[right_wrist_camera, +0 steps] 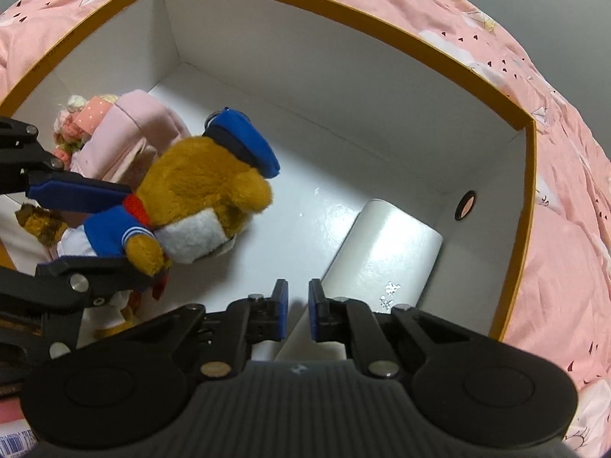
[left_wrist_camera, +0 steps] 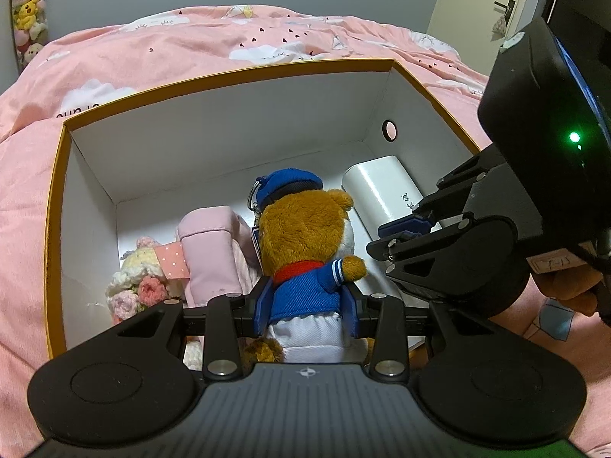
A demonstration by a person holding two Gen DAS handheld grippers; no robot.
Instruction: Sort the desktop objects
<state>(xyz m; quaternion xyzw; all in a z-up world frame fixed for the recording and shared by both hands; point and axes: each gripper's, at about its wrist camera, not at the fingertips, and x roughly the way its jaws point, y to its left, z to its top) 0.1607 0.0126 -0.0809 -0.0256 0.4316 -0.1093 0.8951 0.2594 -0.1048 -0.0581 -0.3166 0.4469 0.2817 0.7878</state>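
Inside the box (left_wrist_camera: 229,122), left jaws clamp the bear (left_wrist_camera: 301,252); right jaws stand nearly closed, empty; cylinder (right_wrist_camera: 385,252) print unreadable.

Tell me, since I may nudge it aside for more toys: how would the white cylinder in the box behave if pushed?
The white cylinder lies on its side on the box floor, so it would probably roll. Its glossy surface looks slippery and rigid. The side wall next to it would likely stop it.

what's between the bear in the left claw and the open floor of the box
Nothing visible. The left claw grips the bear over the box; the bare floor lies between the pink pouch and white cylinder.
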